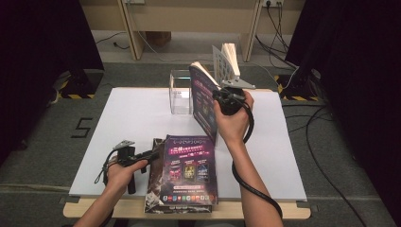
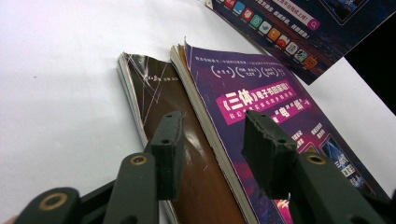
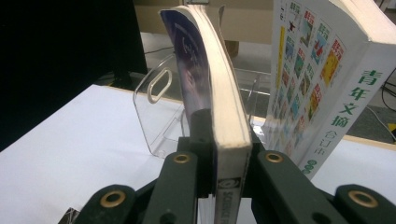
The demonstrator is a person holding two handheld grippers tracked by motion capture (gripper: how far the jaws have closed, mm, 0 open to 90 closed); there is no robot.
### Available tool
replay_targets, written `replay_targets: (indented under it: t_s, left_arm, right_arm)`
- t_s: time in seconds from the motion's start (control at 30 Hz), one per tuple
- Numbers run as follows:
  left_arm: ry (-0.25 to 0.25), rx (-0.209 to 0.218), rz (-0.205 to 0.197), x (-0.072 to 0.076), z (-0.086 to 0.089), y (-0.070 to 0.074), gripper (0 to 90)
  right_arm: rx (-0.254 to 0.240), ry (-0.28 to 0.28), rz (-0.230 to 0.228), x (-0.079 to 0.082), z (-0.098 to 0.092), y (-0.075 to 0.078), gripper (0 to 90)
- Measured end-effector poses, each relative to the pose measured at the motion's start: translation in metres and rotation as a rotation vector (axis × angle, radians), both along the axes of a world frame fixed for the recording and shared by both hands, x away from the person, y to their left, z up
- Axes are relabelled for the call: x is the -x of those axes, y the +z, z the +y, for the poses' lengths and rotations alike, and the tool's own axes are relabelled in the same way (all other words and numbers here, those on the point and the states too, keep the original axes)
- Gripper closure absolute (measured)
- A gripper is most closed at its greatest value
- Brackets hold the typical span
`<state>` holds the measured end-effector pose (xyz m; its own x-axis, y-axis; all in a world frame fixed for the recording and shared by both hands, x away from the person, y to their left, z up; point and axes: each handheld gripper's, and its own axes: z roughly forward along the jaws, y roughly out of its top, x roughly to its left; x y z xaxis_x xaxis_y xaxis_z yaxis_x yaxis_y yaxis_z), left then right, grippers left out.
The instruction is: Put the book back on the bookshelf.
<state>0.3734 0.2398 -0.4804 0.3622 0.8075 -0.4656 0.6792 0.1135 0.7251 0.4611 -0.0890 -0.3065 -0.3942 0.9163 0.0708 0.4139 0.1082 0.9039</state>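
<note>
My right gripper [image 1: 228,97] [image 3: 223,128] is shut on the lower edge of a purple-covered book [image 1: 203,99] [image 3: 228,107] and holds it upright above the middle of the table, just in front of a clear plastic book stand [image 1: 179,92] [image 3: 159,121]. A thick white book [image 1: 228,59] [image 3: 327,79] leans upright at the stand's right end. Near the front edge lies another purple book [image 1: 189,170] [image 2: 261,102] on top of a brown book [image 1: 153,182] [image 2: 159,98]. My left gripper [image 1: 149,155] [image 2: 212,135] is open, with its jaws low over the left edges of these two books.
The books lie on a white board [image 1: 123,123] that covers a wooden table [image 1: 269,211]. Grey floor with cables and black curtains surrounds it. The held purple book [image 2: 299,18] also hangs at the top right of the left gripper view.
</note>
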Motion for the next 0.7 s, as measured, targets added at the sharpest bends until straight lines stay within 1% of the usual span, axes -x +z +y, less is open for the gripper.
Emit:
replay_targets:
  t_s: [0.07,0.13,0.17,0.5,0.63,0.7]
  left_arm:
    - [0.002,-0.001,-0.002,0.000,0.000,0.000,57.5]
    - [0.001,-0.001,0.001,0.000,0.001,0.000,57.5]
    - [0.001,-0.001,0.000,0.000,0.001,0.000,57.5]
    - [0.004,-0.001,-0.003,0.001,0.003,0.000,57.5]
    - [0.006,-0.001,-0.005,0.001,0.004,0.000,57.5]
    - [0.010,0.004,-0.002,0.001,0.004,0.000,57.5]
  right_arm:
    - [-0.010,-0.002,-0.004,-0.001,0.001,0.001,82.9]
    - [-0.007,-0.005,-0.014,-0.001,0.003,0.002,83.0]
    - [-0.022,-0.009,-0.016,-0.001,0.004,0.002,83.0]
    - [-0.018,-0.029,-0.063,-0.005,0.008,0.008,83.1]
    - [-0.028,-0.034,-0.068,-0.011,0.012,0.010,83.1]
    - [-0.026,-0.037,-0.073,-0.014,0.014,0.010,83.1]
